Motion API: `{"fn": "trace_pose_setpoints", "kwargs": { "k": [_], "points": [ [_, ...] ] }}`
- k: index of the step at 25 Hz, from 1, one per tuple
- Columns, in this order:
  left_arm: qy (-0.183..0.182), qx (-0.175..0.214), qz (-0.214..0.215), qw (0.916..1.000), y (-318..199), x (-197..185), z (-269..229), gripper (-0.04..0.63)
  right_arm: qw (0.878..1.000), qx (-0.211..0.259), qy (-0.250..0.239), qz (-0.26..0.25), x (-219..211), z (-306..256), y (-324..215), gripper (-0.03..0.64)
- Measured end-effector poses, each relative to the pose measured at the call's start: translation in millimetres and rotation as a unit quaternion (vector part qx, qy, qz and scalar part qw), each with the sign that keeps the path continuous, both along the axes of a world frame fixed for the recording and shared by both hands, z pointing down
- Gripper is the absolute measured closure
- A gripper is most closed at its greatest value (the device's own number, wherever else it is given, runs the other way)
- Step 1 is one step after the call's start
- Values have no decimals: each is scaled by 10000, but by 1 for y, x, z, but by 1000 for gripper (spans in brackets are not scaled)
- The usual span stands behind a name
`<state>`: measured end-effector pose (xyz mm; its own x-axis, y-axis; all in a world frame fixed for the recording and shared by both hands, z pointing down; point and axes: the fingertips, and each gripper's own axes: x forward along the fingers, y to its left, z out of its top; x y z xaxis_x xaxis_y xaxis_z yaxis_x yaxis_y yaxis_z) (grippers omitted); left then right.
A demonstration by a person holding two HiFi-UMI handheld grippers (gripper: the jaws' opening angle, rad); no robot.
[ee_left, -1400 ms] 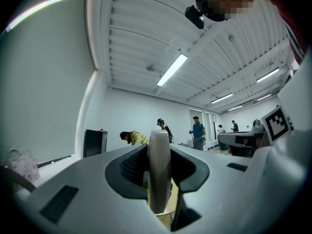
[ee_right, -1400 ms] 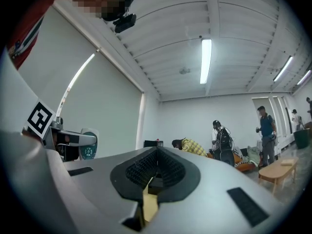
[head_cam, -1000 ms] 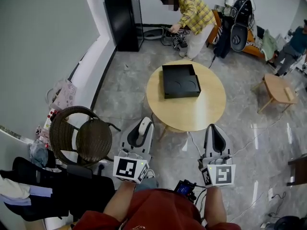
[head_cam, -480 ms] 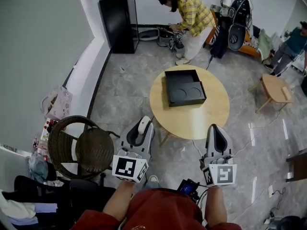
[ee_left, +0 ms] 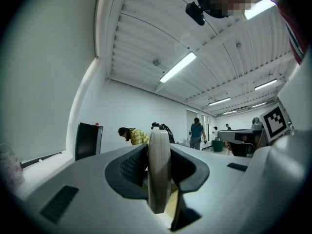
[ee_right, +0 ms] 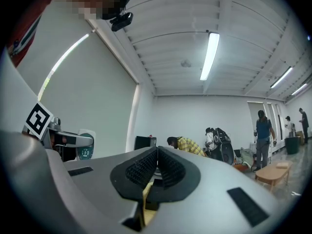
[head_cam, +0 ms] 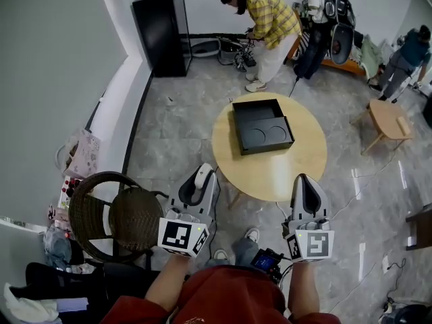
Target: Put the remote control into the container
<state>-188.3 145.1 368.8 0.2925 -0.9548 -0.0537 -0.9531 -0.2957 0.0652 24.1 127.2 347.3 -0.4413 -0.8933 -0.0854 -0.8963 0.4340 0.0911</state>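
No words or numbers are legible; black-and-white square code patterns mark the left gripper (head_cam: 201, 177) and right gripper (head_cam: 304, 182).

Table (head_cam: 283, 171) and container (head_cam: 262, 130) are drifting lower right, the chair (head_cam: 131, 214) is sinking lower left, shoes (head_cam: 251, 235) are appearing bottom centre

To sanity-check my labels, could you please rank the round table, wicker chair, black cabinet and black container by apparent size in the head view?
1. round table
2. wicker chair, helped by being nearer the camera
3. black cabinet
4. black container, only slightly smaller-looking than the cabinet
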Motion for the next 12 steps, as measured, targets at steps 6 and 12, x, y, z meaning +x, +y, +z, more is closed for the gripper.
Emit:
{"fn": "trace_pose_setpoints", "kwargs": {
  "k": [6,12],
  "points": [
    [7,4,-20,10000,-30,4,4,483,10000,4,-20,-69,1,5,-34,594],
    [-23,-60,-28,10000,-75,23,0,483,9999,-20,-83,-110,17,2,-82,594]
  ]
}}
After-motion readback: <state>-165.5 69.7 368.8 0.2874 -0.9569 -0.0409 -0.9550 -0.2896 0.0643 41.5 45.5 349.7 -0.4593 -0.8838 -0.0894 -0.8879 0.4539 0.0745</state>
